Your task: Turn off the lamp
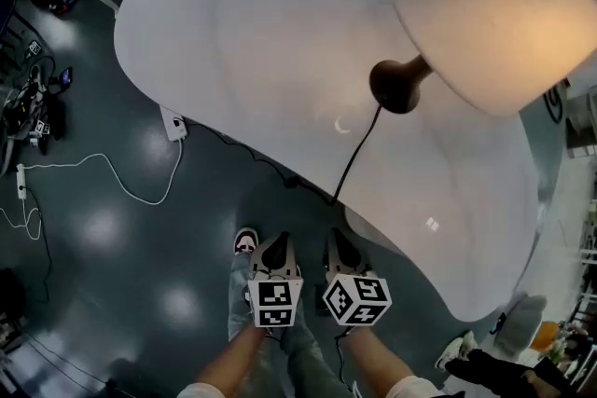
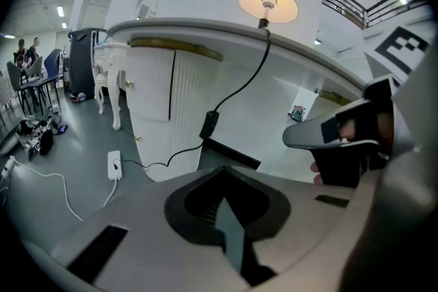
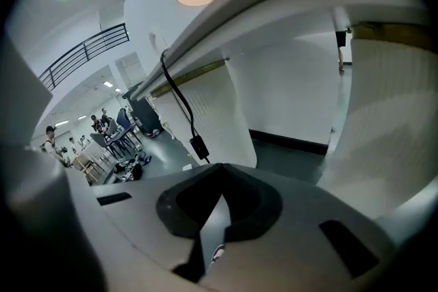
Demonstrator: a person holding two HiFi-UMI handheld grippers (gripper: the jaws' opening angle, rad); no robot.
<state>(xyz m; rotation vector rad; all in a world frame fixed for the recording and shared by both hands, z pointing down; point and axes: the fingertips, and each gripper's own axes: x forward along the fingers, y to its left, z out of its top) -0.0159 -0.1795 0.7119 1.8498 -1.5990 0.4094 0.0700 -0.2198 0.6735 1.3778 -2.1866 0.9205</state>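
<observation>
Lamp [image 1: 494,5] aglow, it stands near the right end of the white table [image 1: 261,42], set back from the near edge. It looks top-heavy, with a light, easily dented shade on a small dark base, so I'd not push at it. Its black cord [image 1: 359,149] is limp and drops over the near edge. Below that edge hangs an inline switch [image 2: 209,125], small, hard and free to swing, which seems the place to press, perhaps steadied from behind. Both tools sit low in front of the table, under its edge and well short of the switch. The left gripper [image 2: 226,215] and the right gripper [image 3: 215,212] are each clenched with nothing between the jaws.
</observation>
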